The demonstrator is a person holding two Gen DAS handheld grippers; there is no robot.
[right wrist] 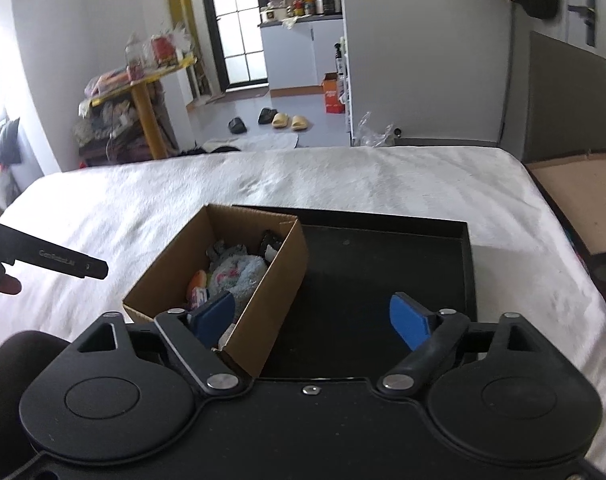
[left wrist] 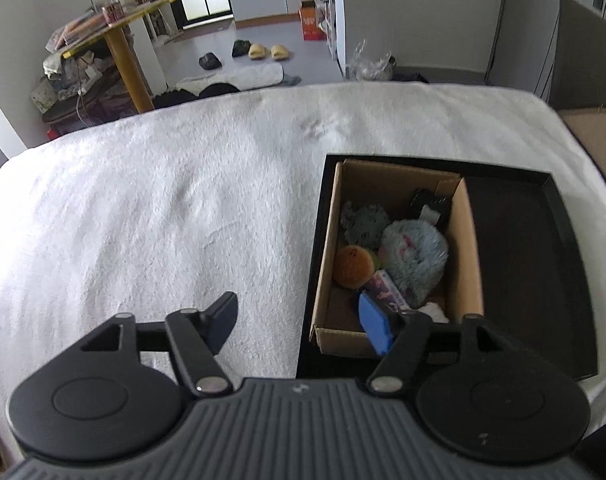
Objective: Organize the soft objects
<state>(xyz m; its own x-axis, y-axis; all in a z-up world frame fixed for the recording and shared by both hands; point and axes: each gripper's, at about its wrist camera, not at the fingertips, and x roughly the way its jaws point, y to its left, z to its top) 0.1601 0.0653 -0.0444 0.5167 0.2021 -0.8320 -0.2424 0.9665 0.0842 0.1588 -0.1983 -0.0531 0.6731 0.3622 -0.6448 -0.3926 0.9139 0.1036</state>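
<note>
White fleece bedcover [left wrist: 163, 208] underfoot, cluttered room behind. Left claw [left wrist: 303, 316]: jaws apart, nothing between, hanging over cover just beside cardboard box [left wrist: 469, 248], tilted steeply down. Right claw [right wrist: 313, 318]: jaws wide, empty, straddling box's near corner w/ one pad over the black tray [right wrist: 383, 264], pitched down less. Box sits inside tray's left part. Soft toys in box: blue fluffy plush [left wrist: 415, 256], orange one [left wrist: 353, 266], grey one [left wrist: 363, 226] (plus a dark item at back, can't ID). No loose soft things visible on cover, so I judge sorting abt done; next: pull both claws clear w/o snagging box wall.
</note>
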